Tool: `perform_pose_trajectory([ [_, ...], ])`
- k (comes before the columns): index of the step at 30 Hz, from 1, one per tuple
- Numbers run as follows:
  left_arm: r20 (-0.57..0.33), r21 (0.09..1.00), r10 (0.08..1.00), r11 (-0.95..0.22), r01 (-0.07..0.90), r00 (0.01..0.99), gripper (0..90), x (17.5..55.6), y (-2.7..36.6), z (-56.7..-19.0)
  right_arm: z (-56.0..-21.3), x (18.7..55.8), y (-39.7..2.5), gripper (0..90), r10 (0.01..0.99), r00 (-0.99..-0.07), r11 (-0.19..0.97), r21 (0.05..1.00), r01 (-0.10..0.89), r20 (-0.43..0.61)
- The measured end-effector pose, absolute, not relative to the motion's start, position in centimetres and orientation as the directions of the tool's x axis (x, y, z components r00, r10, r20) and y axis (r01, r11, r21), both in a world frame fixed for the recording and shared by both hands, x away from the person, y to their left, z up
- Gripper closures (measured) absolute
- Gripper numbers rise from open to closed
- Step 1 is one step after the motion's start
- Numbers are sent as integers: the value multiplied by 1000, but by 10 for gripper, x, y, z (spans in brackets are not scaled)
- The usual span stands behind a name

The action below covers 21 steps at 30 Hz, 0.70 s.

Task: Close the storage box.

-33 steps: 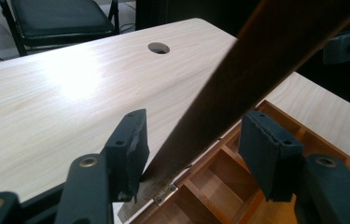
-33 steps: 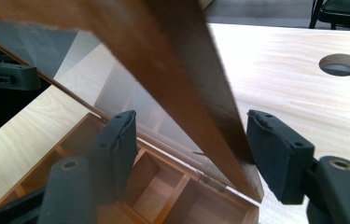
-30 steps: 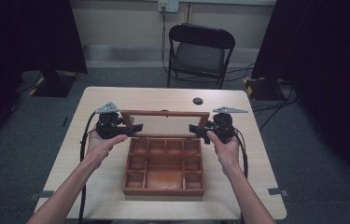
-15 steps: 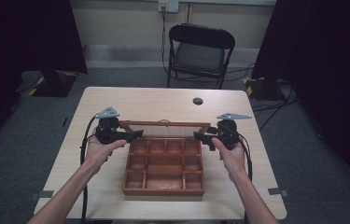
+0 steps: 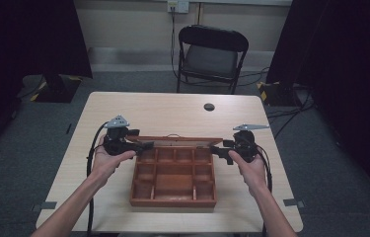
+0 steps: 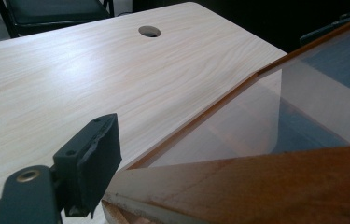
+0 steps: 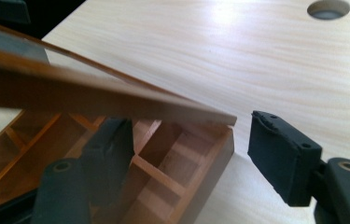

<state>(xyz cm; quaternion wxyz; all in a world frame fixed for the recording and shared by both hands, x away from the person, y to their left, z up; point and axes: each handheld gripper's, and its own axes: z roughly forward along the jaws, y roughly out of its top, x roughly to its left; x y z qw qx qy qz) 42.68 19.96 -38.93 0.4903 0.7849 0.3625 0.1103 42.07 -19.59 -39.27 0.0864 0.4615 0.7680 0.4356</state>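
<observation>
A wooden compartment box (image 5: pixel 172 201) sits at the table's near middle, its compartments bare. Its glass-paned lid (image 5: pixel 180 140) is hinged at the far edge and leans over the box, edge-on in the high view. My left gripper (image 5: pixel 145 145) is at the lid's left end and my right gripper (image 5: pixel 217 149) at its right end. In the right gripper view the lid (image 7: pixel 93 100) hangs above the box (image 7: pixel 182 154); the gripper (image 7: pixel 189 126) is open, one jaw under the lid's corner, the other outside. In the left gripper view the lid (image 6: pixel 256 186) covers one jaw; the gripper (image 6: pixel 177 140) is open.
The pale wooden table (image 5: pixel 172 111) has a round cable hole (image 5: pixel 209 106) at the far middle. A black folding chair (image 5: pixel 212 52) stands beyond the far edge. Bare tabletop lies left, right and behind the box.
The lid has come down from nearly upright to leaning over the box. Both grippers have dropped with its ends and moved slightly toward me.
</observation>
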Motion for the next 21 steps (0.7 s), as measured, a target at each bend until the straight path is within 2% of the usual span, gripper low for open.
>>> perform_pose_trajectory([
  [8,-185,852,679,-250,460,711,170,426,199,-389,-391,421,-206,318,806,-534,186,749,636,254],
  [16,-181,854,681,-249,457,710,173,425,200,-388,-389,424,-206,344,827,-524,227,731,644,205],
  [21,-174,851,678,-262,456,714,171,425,200,-388,-384,427,-211,344,841,-487,170,737,654,238],
])
